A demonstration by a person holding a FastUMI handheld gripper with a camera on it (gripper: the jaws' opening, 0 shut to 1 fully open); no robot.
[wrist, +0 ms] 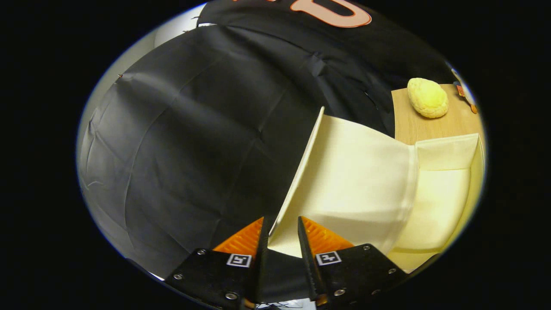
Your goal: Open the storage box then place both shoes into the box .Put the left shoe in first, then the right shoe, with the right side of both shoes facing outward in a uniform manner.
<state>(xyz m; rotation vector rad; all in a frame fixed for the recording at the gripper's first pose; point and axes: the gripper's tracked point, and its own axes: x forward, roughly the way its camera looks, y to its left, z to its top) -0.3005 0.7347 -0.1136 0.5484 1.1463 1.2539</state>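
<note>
While I hold the storage box's lid (pixel 353 172) raised, its edge sits between my gripper (pixel 282 234) fingers, which look closed on it, contact partly hidden. Storage box (pixel 447 150) open beside a yellow bun (pixel 427 97) on the table (pixel 413 125). Risk: thin edge slips, lid drops shut

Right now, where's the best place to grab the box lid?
Probably the thin front edge of the lid, from the open side. It stands raised off the box, and that edge already sits between the gripper fingers, which look near it, not clearly squeezing.
</note>
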